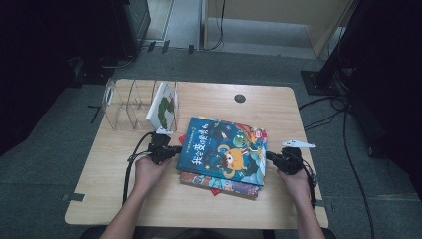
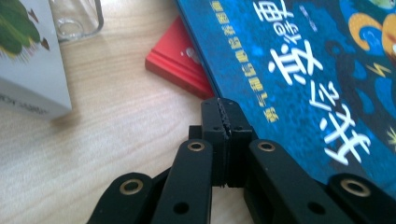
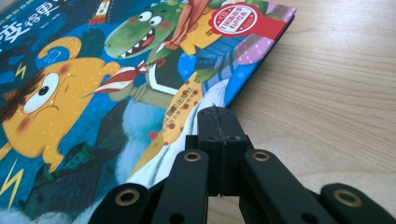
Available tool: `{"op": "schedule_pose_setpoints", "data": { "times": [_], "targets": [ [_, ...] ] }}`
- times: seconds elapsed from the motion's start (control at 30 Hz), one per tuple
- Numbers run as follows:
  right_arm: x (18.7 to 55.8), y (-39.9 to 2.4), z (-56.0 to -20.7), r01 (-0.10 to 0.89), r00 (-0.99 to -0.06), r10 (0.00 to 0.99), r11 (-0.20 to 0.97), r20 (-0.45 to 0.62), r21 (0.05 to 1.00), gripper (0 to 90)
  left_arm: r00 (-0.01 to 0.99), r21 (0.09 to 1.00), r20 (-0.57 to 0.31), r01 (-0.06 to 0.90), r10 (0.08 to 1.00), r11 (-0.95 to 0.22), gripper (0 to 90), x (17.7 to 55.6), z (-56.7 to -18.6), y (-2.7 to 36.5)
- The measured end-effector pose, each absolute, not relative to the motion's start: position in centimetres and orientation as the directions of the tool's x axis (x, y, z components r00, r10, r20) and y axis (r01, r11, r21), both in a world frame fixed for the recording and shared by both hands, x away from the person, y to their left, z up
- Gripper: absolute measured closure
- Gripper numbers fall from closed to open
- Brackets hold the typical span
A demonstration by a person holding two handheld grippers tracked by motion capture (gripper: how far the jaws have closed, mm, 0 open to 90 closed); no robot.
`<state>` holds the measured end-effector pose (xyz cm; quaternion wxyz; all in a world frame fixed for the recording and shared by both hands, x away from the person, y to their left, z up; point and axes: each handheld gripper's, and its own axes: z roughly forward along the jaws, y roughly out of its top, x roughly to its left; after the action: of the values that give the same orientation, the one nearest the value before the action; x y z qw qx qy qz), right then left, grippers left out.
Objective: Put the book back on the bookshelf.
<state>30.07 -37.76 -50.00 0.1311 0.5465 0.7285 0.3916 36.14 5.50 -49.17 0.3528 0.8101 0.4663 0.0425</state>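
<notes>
At mid-table, I'm looking at a blue book (image 1: 225, 149) lying flat on top of a stack, a red book (image 2: 180, 60) peeking out beneath it. I'm holding my left gripper (image 1: 171, 150) at its left edge and my right gripper (image 1: 271, 157) at its right edge, both with jaws pressed together on nothing, so I'm judging these 2 tips are bracing the cover from each side. Behind, a white book (image 1: 164, 107) is standing in the clear rack (image 1: 122, 104), likely this one's destination.
</notes>
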Motion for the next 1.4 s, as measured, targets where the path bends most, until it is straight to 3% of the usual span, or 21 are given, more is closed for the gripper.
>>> {"op": "schedule_pose_setpoints", "data": {
  "times": [0.47, 1.17, 1.4],
  "targets": [
    [30.1, -37.8, -50.0, 0.702, -0.35, 0.904, 0.078, 0.247, 0.708, 90.0, 0.54, 0.593, -0.303, 0.752, 0.785, -0.289, 90.0, 35.0, -48.9, 5.6],
    [29.5, -37.1, -49.8, 0.703, -0.401, 0.884, 0.129, 0.24, 0.699, 90.0, 0.543, 0.58, -0.277, 0.752, 0.793, -0.313, 90.0, 32.4, -48.2, 6.3],
    [29.7, -37.3, -49.9, 0.698, -0.419, 0.875, 0.14, 0.242, 0.702, 90.0, 0.533, 0.587, -0.249, 0.747, 0.808, -0.312, 72.5, 33.0, -47.9, 6.9]
  ]
}}
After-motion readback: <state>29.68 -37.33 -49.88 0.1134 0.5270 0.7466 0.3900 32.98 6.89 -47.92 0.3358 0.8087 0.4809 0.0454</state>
